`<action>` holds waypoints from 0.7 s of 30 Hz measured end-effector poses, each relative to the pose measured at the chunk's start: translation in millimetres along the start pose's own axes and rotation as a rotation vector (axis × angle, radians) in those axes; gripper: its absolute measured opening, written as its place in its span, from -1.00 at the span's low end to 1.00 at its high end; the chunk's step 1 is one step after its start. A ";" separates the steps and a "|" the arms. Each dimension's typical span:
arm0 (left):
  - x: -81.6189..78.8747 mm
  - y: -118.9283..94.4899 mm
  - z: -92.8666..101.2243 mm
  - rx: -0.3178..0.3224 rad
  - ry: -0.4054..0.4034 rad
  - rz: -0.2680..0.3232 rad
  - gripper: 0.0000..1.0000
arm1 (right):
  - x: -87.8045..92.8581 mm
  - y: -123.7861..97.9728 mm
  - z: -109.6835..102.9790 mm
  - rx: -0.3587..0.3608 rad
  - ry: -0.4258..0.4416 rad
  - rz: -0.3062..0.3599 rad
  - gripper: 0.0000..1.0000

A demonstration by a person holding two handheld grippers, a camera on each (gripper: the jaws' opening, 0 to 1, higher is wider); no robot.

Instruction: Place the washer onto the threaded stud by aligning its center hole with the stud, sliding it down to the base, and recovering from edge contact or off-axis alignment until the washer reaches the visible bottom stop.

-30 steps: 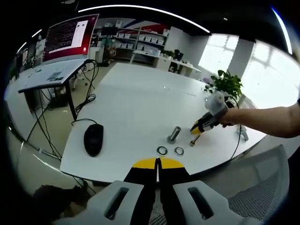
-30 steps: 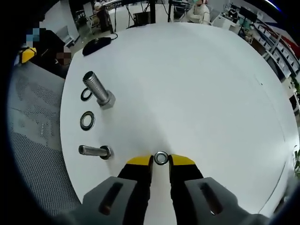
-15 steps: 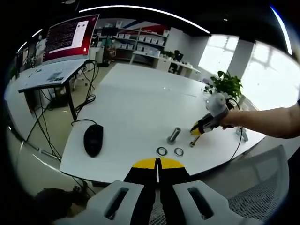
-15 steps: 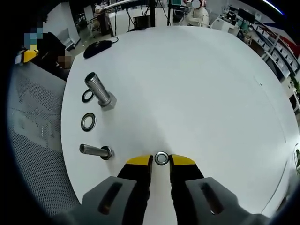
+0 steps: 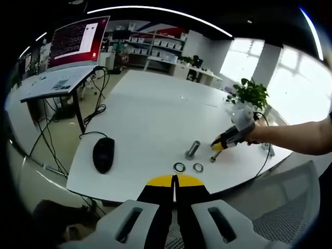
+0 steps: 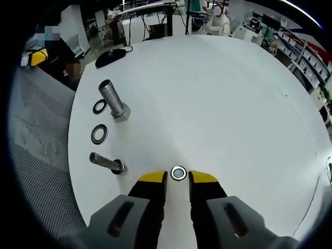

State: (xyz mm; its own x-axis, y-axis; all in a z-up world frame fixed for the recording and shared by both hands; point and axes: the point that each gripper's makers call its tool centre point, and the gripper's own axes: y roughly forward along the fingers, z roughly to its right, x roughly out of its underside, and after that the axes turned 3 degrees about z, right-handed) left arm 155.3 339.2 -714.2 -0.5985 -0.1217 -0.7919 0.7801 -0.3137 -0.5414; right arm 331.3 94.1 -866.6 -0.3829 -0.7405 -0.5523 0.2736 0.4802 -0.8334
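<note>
A thick threaded stud [image 6: 114, 100] stands on its hex base near the left edge of the white table [image 6: 223, 93]. A small metal washer [image 6: 178, 173] sits face-up between the yellow tips of my right gripper [image 6: 178, 177], which is shut on it, well to the right of the stud. In the left gripper view the stud [image 5: 192, 149] rises mid-table, and the right gripper [image 5: 220, 143] hovers just right of it, held by a person's hand. My left gripper [image 5: 175, 180] is shut on nothing, off the table's near edge.
Two dark washers [image 6: 99, 107] [image 6: 99, 134] lie beside the stud, and a thinner bolt [image 6: 106, 162] lies on its side close to the table edge. A black mouse [image 5: 103, 154] rests at the table's left end. A mesh chair [image 6: 36, 155] stands by the edge.
The right gripper with the washer has drifted slightly, so its view shifted a little. The left gripper has stayed still.
</note>
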 end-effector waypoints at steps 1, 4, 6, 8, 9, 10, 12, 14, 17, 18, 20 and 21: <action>0.1 0.0 0.5 0.000 0.001 -0.002 -1.00 | -0.6 -1.0 -2.4 -0.002 -0.006 -0.001 -0.62; 0.7 0.3 -0.9 0.002 0.003 -0.004 -1.00 | -0.9 -0.6 -3.4 -0.003 -0.018 -0.013 -0.64; 0.5 0.3 -1.1 0.001 0.002 -0.002 -1.00 | -1.7 -0.1 -5.7 -0.001 -0.030 -0.017 -0.69; 0.3 0.3 -1.4 0.000 0.001 -0.001 -1.00 | -2.0 -0.8 -7.0 0.004 -0.028 -0.019 -0.70; 0.2 0.2 -1.5 -0.001 0.001 -0.001 -1.00 | -1.9 -0.2 -5.1 0.009 -0.027 -0.016 -0.70; 0.7 0.1 -1.8 0.000 0.002 -0.002 -1.00 | -1.9 -0.1 -4.9 0.013 -0.023 -0.013 -0.70; 0.8 -0.1 -1.3 0.001 0.003 -0.003 -1.00 | -2.0 -2.0 -9.9 0.010 -0.020 -0.014 -0.70; 0.8 -0.2 -1.2 0.001 0.003 -0.002 -1.00 | -4.5 -5.2 -14.6 0.003 -0.030 -0.005 -0.70; 0.4 -0.6 -0.1 0.000 0.002 -0.001 -1.00 | -11.3 -10.5 -16.8 -0.009 -0.008 0.020 -0.70; 0.4 -0.6 -0.4 0.001 0.002 -0.001 -1.00 | -15.1 -13.8 -20.2 -0.016 0.003 0.037 -0.70; 0.2 -0.7 -0.4 0.001 0.002 -0.001 -1.00 | -20.0 -19.9 -22.6 -0.009 0.002 0.058 -0.71; 0.1 -0.7 -0.2 0.001 0.002 -0.001 -1.00 | -21.1 -21.5 -22.2 -0.008 -0.003 0.064 -0.71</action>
State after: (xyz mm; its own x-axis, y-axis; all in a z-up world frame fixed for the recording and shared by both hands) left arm 154.8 339.6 -713.9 -0.5988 -0.1198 -0.7919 0.7793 -0.3151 -0.5416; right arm 314.0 109.8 -837.4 -0.3620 -0.7094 -0.6047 0.2907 0.5305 -0.7963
